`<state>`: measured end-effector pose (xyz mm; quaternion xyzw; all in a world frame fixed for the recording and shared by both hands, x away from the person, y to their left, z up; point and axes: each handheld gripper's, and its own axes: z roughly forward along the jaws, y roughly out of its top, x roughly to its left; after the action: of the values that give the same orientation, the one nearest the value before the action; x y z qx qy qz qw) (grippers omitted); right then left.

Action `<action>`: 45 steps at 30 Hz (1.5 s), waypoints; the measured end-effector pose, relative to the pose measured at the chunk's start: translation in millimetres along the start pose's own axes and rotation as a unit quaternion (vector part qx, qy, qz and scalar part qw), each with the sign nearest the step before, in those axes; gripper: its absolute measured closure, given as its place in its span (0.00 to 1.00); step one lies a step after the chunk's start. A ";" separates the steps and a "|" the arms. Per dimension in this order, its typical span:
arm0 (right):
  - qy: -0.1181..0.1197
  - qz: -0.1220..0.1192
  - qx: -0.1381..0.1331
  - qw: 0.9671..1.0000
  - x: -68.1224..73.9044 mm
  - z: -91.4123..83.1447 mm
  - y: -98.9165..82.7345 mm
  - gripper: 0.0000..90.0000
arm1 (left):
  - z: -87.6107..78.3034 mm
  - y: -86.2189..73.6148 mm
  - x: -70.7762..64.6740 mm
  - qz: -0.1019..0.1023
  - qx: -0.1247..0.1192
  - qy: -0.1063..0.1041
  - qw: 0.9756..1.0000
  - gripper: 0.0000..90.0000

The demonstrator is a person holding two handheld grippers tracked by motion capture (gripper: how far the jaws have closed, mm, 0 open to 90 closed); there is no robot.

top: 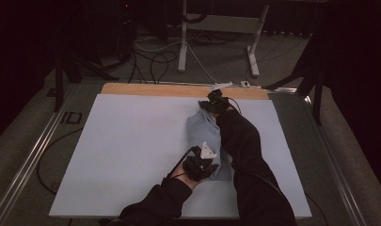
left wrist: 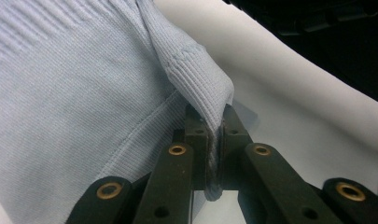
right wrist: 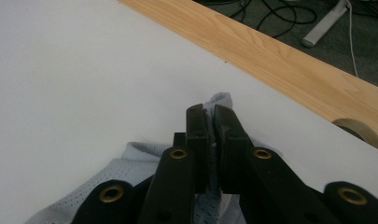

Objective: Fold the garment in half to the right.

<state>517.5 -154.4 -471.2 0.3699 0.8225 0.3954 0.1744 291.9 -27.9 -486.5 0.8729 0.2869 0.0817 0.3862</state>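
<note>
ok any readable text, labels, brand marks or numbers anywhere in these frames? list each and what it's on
None readable.
Pale blue knit garment: no tag or print on the parts that show.
White board and wooden table edge: bare, no markings.
Left tongs and right tongs, both clamped on the garment: brass rivets, no lettering.
Small dark item on the floor left of the table: too small and dim to tell if it carries text.

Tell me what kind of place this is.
Probably a lab or recording studio, not a home: dark curtained surroundings, loose cables on a grey floor, a white-covered table, and a person's grippers holding a light blue garment.
</note>
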 end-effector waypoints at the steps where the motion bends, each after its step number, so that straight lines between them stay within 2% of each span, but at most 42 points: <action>1: 0.002 0.000 0.000 1.000 -0.3 2.3 -0.6 0.96 | 0.9 -0.3 0.1 -0.003 0.000 0.000 1.000 0.96; 3: 0.004 -0.004 -0.001 1.000 -0.9 6.9 -2.2 0.96 | 2.6 -0.4 -0.4 -0.006 -0.002 0.002 1.000 0.96; 6: 0.012 0.003 -0.008 1.000 -3.8 12.6 -7.3 0.95 | 4.9 -1.1 -0.5 -0.009 -0.002 0.005 1.000 0.96; 12: 0.007 0.009 -0.005 1.000 -12.8 16.9 -16.0 0.92 | 14.9 -2.0 1.1 -0.022 -0.003 0.006 1.000 0.96; 14: 0.007 0.010 -0.002 1.000 -14.9 15.1 -15.0 0.84 | 17.8 -1.3 0.7 -0.023 -0.002 0.004 1.000 0.96; 16: 0.012 0.022 -0.002 1.000 -18.0 11.7 -13.3 0.66 | 20.4 -1.5 -0.3 -0.020 0.000 0.003 1.000 0.96; 18: 0.007 0.015 0.002 1.000 -18.8 7.6 -11.9 0.57 | 22.5 -2.2 -2.0 -0.016 0.001 0.006 1.000 0.96; 21: 0.012 0.010 0.006 1.000 -20.2 0.5 -11.4 0.49 | 24.8 -2.2 -3.5 -0.018 0.002 0.006 1.000 0.96; 23: 0.021 0.018 0.007 1.000 -23.5 -3.7 -11.4 0.45 | 26.0 -1.1 -4.1 -0.017 0.004 0.007 1.000 0.96; 27: 0.021 0.026 0.011 0.999 -28.5 -13.5 -10.4 0.36 | 29.7 0.6 -5.8 -0.016 0.007 0.010 1.000 0.96; 30: 0.018 0.021 0.020 0.999 -30.4 -19.6 -9.5 0.31 | 33.0 2.5 -7.3 -0.012 0.013 0.012 1.000 0.96; 34: 0.023 0.015 0.026 0.999 -28.7 -29.7 -7.8 0.26 | 37.1 5.5 -9.2 -0.016 0.017 0.006 1.000 0.95; 39: 0.028 0.015 0.015 0.999 -24.0 -39.8 -6.7 0.21 | 43.7 10.5 -14.1 -0.024 0.020 -0.019 0.999 0.90; 42: 0.038 0.011 0.012 0.999 -20.7 -42.9 -6.5 0.16 | 49.2 12.5 -19.4 -0.020 0.026 -0.039 0.999 0.81; 45: 0.042 0.007 0.009 0.999 -16.3 -44.5 -7.7 0.15 | 52.2 13.0 -22.6 -0.013 0.029 -0.045 0.998 0.75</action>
<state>499.0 -192.9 -449.5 0.3601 0.8299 0.4045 0.1341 298.0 -80.3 -511.3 0.8827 0.2829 0.0288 0.3742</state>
